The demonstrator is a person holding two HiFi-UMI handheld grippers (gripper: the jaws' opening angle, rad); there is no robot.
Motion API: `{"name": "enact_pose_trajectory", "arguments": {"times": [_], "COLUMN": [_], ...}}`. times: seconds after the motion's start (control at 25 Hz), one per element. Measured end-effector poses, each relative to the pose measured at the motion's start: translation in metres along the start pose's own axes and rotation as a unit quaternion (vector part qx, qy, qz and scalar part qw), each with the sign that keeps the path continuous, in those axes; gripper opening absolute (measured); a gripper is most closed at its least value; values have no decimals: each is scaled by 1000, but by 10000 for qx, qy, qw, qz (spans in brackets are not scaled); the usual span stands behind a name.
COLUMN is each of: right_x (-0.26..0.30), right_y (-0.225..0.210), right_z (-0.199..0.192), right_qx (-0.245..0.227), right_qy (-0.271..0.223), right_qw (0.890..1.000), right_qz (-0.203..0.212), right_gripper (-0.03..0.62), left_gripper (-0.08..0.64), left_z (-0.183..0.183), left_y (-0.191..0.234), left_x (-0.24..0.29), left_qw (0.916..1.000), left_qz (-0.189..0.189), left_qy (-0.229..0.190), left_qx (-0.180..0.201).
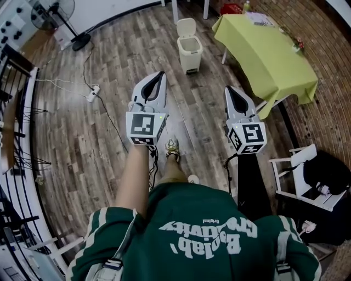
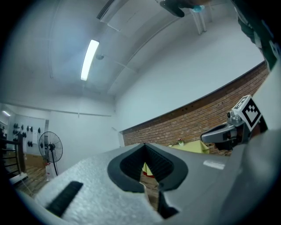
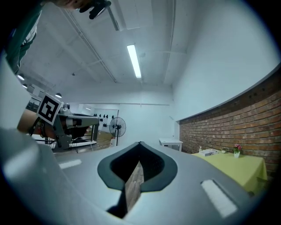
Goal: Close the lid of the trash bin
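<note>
A wooden plank floor (image 1: 109, 137) fills most of the head view. At the upper right stands a table (image 1: 269, 60) under a yellow-green cloth, with a few small items at its far end, too small to tell apart. A brick wall (image 3: 228, 127) runs behind it.

At the bottom is the person's green jersey (image 1: 181, 208). Its white script lettering lies upside down in this view, and I cannot read it with any certainty. A white chair (image 1: 290, 164) stands at the right with something black on it. A pedestal fan (image 1: 57, 11) stands at the upper left.

The cream pedal trash bin (image 1: 190, 52) stands on the floor just left of the table's near corner. Its lid (image 1: 186, 26) is raised upright. It is ahead of both grippers and well apart from them.

The left gripper (image 1: 161, 75) and the right gripper (image 1: 228, 89) are held side by side and point forward. Each carries a cube with black-and-white square markers that show no readable words. In each gripper view the two jaws meet at the tips, with only a thin slit behind them and nothing held between them.

A white power strip (image 1: 92, 93) lies on the floor to the left on a thin cable. One shoe (image 1: 172, 148) shows below the left gripper.
</note>
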State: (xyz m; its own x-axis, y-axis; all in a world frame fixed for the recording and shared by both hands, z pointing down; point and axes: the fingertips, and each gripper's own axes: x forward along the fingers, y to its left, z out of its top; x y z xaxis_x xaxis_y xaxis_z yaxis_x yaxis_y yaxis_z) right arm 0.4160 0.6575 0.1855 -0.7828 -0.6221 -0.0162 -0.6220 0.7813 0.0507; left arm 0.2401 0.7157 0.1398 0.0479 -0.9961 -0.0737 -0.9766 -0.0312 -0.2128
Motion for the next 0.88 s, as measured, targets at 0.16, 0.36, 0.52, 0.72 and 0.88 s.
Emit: {"name": "enact_pose_trajectory", "arguments": {"times": [0.16, 0.36, 0.52, 0.72, 0.88], "right_x": [36, 87, 130, 183, 224], "right_y": [-11, -27, -44, -59, -65], "right_z": [-2, -7, -14, -23, -25], "right_qx": [41, 25, 111, 179, 236], "right_qy": [6, 41, 110, 199, 255], "right_qw": [10000, 9999, 9996, 9991, 9986], "right_qz": [-50, -105, -219, -330, -395], "right_gripper": [14, 14, 14, 14, 14], "left_gripper": [8, 8, 8, 8, 8], "left_z": [-9, -22, -36, -52, -59], "left_y": [20, 49, 69, 97, 122], "left_x": [31, 82, 125, 173, 203], "left_qw": [10000, 9999, 9994, 9986, 9978], "left_qz": [-65, -162, -324, -490, -633], "left_qy": [-13, 45, 130, 189, 179], "left_qx": [-27, 18, 25, -29, -100]}}
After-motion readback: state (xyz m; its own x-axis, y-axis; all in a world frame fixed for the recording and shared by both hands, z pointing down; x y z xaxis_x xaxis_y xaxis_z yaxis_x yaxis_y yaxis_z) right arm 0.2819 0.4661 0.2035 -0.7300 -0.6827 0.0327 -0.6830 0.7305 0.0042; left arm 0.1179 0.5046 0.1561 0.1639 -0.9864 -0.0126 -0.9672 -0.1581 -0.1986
